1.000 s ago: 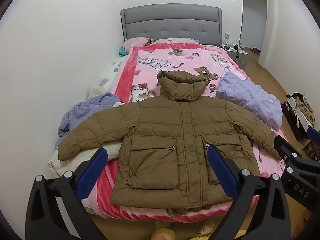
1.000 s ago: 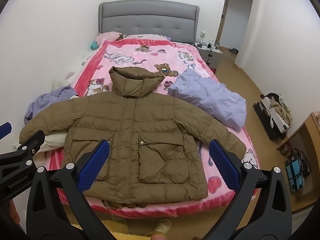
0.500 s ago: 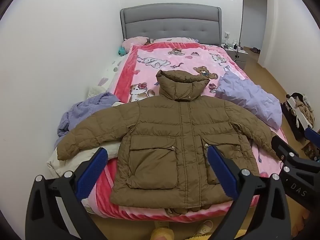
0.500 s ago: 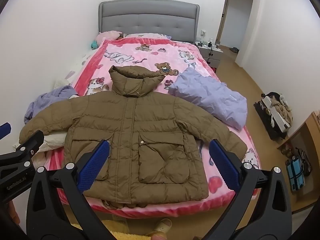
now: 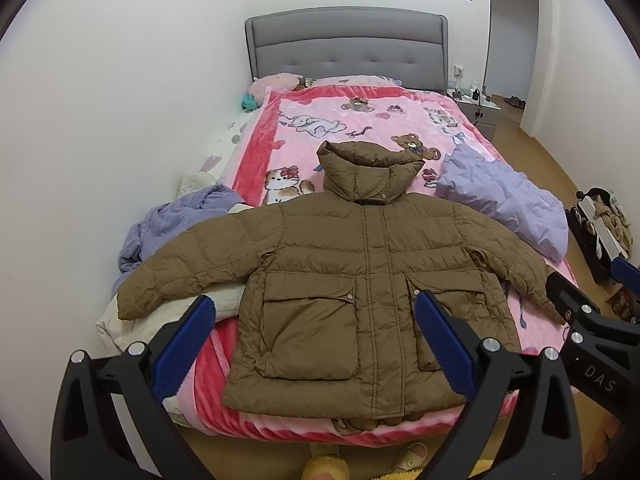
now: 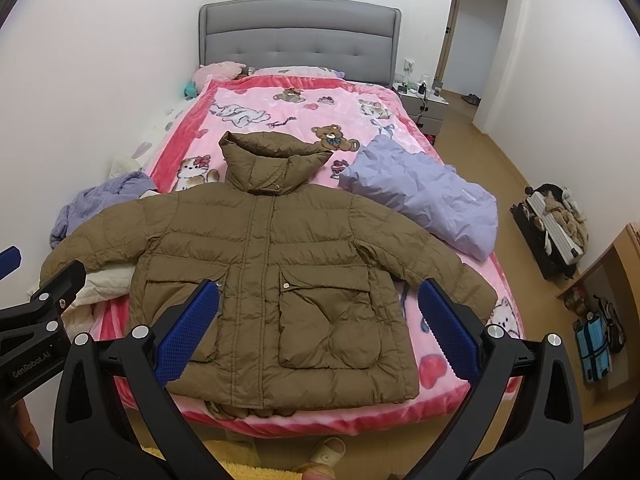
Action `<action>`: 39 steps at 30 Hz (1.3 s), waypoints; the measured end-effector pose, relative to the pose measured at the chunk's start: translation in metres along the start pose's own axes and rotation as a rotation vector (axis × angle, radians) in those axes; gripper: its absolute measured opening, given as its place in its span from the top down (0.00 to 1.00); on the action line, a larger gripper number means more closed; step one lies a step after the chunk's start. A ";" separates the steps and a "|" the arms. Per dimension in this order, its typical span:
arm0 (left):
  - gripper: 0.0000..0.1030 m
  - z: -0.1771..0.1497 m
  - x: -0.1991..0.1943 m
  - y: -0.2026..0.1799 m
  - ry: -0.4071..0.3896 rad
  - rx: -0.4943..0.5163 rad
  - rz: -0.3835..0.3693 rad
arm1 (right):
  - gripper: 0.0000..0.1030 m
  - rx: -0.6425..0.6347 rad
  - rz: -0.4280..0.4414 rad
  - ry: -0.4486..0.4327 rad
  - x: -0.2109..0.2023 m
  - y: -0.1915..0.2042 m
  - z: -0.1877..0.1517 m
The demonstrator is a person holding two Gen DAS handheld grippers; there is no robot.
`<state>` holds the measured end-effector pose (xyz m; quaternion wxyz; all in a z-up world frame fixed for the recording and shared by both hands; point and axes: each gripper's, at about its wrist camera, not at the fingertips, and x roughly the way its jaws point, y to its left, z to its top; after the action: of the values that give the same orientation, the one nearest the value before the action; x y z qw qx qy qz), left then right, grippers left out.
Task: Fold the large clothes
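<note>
- Lowest in the left wrist view, the left gripper is seen with its blue-padded fingers spread wide; nothing is held between them.
- The right gripper is shown the same way at the bottom of the right wrist view — fingers wide apart, empty, and clear of the cloth.
- Just beyond both, filling the middle of each frame, the brown puffer jacket is laid flat on the bed, front up and closed, hem at the near edge, sleeves spread to either side, hood pointing towards the headboard.
- The left sleeve, at centre left of the left wrist view, is draped over a cream garment and a lilac knit; the right sleeve rests on the pink blanket, its cuff near the bed's edge.
- The jacket is judged light but bulky: soft, springy with padding, and smooth-shelled, so folds may puff open and a shallow pinch may slip.
- A hold at each cuff is suggested first, to bring the sleeves across the chest; the hem corners could be taken afterwards.
- Farther back, at upper right, a lilac padded coat lies beside the hood — apart from the brown jacket's body.
</note>
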<state>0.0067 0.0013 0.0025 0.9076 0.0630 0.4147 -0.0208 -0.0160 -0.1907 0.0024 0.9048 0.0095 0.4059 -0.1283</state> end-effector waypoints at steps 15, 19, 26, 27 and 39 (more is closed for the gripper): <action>0.05 0.001 0.000 0.000 -0.003 -0.001 0.005 | 0.08 -0.002 -0.007 -0.011 0.004 0.003 0.005; 0.05 0.002 0.000 0.001 -0.003 -0.001 0.006 | 0.08 -0.001 -0.007 -0.011 0.003 0.002 0.007; 0.05 0.002 0.000 0.001 -0.003 -0.001 0.006 | 0.08 0.001 -0.007 -0.011 0.003 0.002 0.006; 0.05 0.002 0.000 0.001 -0.003 0.001 0.007 | 0.08 0.001 -0.007 -0.012 0.003 0.002 0.006; 0.05 0.003 0.000 0.003 0.002 0.002 0.004 | 0.08 0.001 -0.008 -0.011 0.003 0.001 0.007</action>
<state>0.0095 0.0039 0.0047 0.9072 0.0650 0.4152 -0.0194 -0.0091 -0.1914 0.0049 0.9065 0.0078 0.4009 -0.1322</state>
